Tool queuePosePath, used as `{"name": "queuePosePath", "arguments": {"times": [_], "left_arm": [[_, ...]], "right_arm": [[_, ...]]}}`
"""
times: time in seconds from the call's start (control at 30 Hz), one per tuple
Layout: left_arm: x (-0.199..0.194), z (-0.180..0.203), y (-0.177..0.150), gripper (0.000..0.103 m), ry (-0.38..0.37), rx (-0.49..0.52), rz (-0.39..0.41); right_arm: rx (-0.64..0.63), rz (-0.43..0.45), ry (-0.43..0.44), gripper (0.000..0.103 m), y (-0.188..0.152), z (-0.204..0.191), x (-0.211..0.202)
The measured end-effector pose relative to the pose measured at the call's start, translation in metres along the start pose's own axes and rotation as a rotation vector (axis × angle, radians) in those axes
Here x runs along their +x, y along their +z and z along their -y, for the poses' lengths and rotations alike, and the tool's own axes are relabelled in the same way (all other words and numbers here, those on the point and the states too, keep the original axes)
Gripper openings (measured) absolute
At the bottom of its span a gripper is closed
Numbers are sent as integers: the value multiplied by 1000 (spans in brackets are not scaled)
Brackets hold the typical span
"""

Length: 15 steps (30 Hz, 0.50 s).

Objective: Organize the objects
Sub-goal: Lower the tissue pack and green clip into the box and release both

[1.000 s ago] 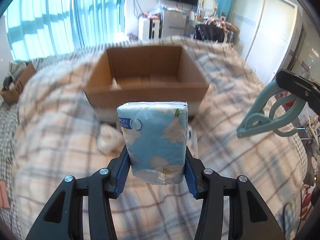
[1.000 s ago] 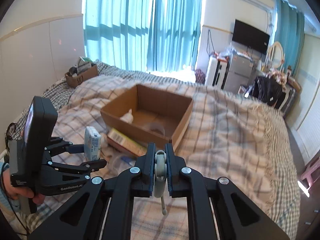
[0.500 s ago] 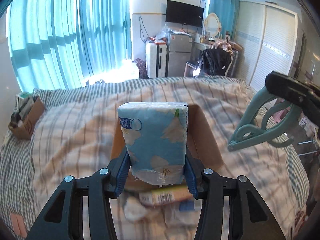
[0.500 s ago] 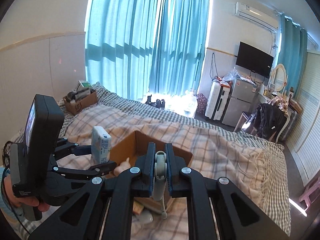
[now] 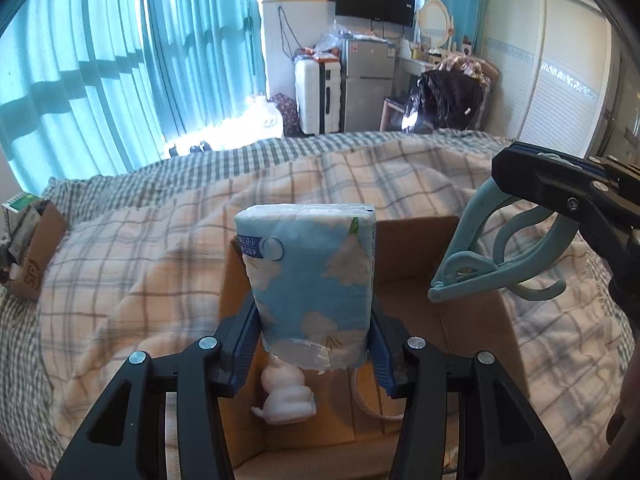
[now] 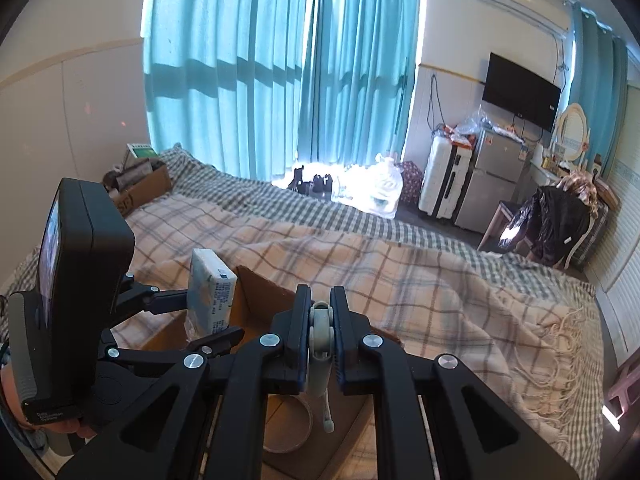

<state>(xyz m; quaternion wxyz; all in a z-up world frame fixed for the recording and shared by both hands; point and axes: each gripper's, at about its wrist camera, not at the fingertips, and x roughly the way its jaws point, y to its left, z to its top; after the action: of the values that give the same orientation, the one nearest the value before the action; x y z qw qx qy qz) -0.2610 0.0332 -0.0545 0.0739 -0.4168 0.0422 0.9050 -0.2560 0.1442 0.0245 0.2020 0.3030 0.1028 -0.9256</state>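
While our left tool (image 5: 316, 344) clamped a soft, plastic-wrapped tissue pack (image 5: 310, 284) printed with clouds at centre frame, our right tool (image 6: 320, 332) pinched a pale teal plastic clothes clip (image 5: 496, 260) at the right edge. Both hung over an open cardboard box (image 5: 416, 248) on the plaid bed (image 5: 132, 256), where a smooth white figurine (image 5: 286, 396) and a tape ring (image 6: 290, 424) lay inside.

Teal curtains (image 6: 280, 80), wall television (image 6: 520, 96)
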Motion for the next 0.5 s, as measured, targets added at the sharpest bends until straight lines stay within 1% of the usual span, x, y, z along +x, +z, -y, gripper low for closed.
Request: {"name": "queuePosePath", "arguments": {"times": [0.17, 0.23, 0.37, 0.43, 0.5], "left_arm": [[32, 3, -9, 50, -13, 1, -48], [41, 6, -12, 50, -9, 6, -61], [49, 9, -18, 51, -14, 21, -87], [48, 11, -19, 53, -20, 22, -89], [44, 12, -18, 56, -10, 19, -88]], "right_arm": [[32, -63, 13, 9, -19, 15, 39], [43, -80, 23, 9, -28, 20, 48], [95, -97, 57, 10, -35, 29, 53], [106, -85, 59, 10, -34, 31, 48], [105, -79, 49, 10, -31, 30, 42]]}}
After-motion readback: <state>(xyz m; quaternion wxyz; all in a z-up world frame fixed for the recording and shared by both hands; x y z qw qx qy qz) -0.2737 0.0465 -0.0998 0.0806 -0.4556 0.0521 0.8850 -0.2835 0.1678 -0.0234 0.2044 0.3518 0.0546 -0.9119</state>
